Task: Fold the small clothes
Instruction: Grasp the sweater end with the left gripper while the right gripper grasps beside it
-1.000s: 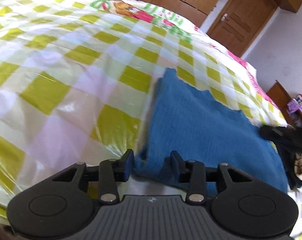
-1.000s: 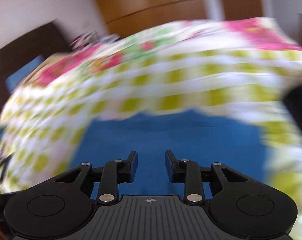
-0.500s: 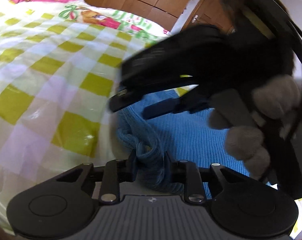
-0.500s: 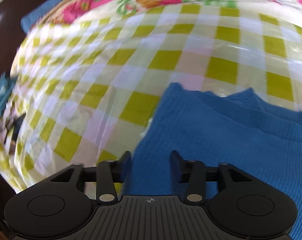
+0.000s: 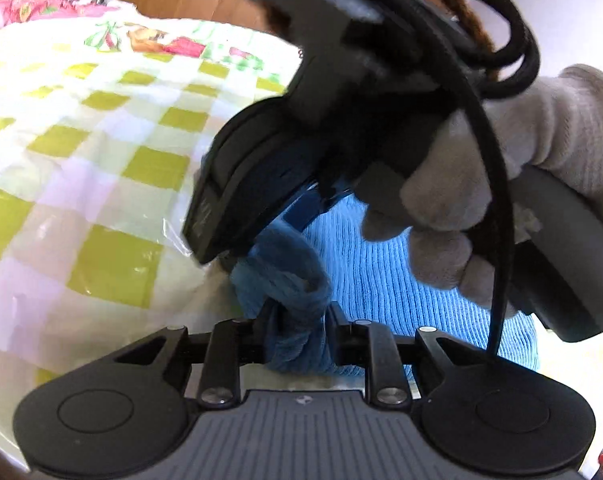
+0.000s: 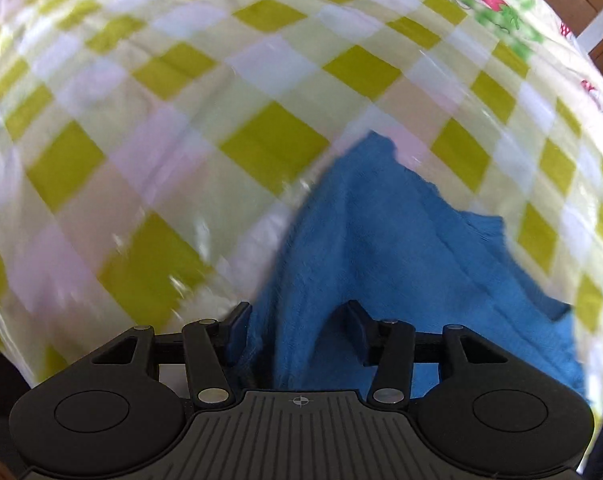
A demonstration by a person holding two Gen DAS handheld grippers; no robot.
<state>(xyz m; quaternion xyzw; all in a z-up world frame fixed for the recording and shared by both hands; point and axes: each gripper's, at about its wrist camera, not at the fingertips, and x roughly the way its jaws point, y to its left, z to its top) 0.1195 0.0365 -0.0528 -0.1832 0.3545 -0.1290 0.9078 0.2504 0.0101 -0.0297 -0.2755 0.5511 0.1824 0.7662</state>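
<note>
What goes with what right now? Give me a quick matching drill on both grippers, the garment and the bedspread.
Things:
1. left gripper
2. right gripper
3. blue knit garment
4. bedspread

States:
A. yellow-green and white checks
B. fingers closing, fabric between them but not yet pressed
C. lying on the bed, one edge bunched up
D. fingers clamped on a bunched blue fold

Pairs: 1-D, 2-B, 3-C, 4-A
</note>
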